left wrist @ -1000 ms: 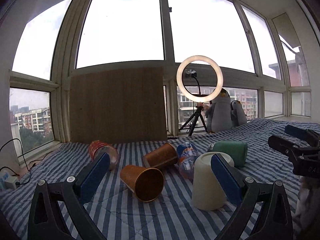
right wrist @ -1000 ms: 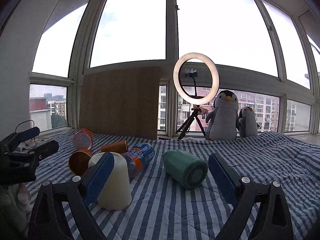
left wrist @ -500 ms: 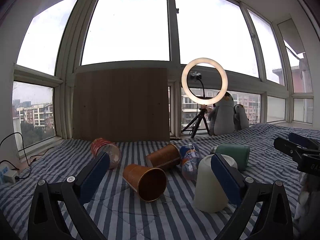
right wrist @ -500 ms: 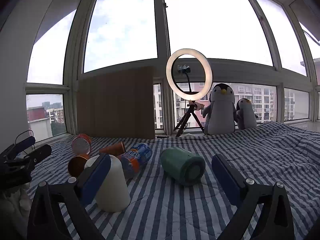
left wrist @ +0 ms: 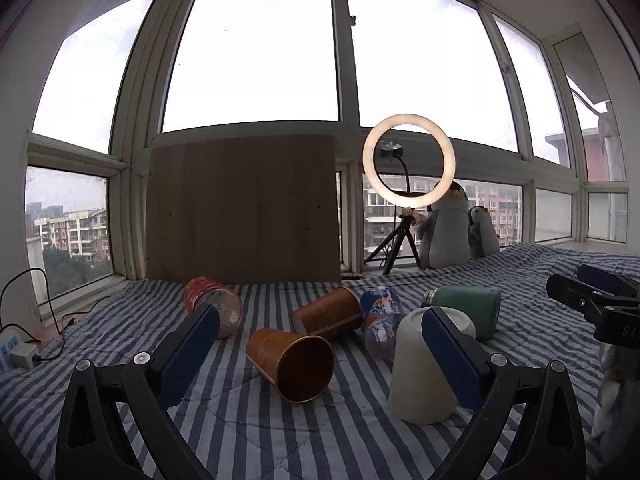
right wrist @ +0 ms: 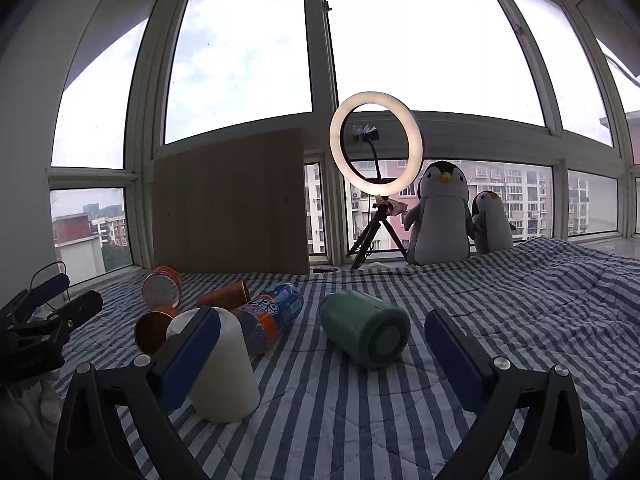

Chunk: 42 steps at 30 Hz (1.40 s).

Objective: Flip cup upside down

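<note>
A cream cup stands mouth-down on the striped bed cover; it also shows in the right wrist view. My left gripper is open and empty, its right pad in front of that cup. My right gripper is open and empty, its left pad in front of the cream cup. A green cup lies on its side between the right fingers, farther off. An orange paper cup lies on its side between the left fingers.
A second orange cup, a soda bottle and a red-labelled clear cup lie on the cover. A wooden board, ring light on tripod and two plush penguins stand at the window.
Both grippers have tilted and shifted slightly; the views rose a little. No object on the cover has moved.
</note>
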{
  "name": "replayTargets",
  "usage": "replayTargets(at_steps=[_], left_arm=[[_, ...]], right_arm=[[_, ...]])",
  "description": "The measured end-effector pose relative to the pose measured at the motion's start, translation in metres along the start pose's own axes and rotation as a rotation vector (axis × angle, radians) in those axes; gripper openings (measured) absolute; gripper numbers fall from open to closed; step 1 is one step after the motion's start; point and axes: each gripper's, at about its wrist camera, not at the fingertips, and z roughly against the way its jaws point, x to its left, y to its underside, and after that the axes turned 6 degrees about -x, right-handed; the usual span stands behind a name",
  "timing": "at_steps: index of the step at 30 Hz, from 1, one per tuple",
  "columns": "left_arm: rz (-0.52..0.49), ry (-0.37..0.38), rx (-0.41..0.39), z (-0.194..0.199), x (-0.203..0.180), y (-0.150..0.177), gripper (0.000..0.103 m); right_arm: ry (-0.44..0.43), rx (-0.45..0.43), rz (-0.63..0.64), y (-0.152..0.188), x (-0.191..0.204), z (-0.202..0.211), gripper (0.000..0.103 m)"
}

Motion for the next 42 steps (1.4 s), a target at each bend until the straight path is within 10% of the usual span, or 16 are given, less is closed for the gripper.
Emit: replayTargets(at_steps=[42], left_arm=[[-0.011, -0.004, 0.007, -0.0003, -0.0028, 0.0011, 0.103]], right_arm=[[0.0, 0.002, -0.007, 0.0007, -0.0011, 0.0, 0.101]])
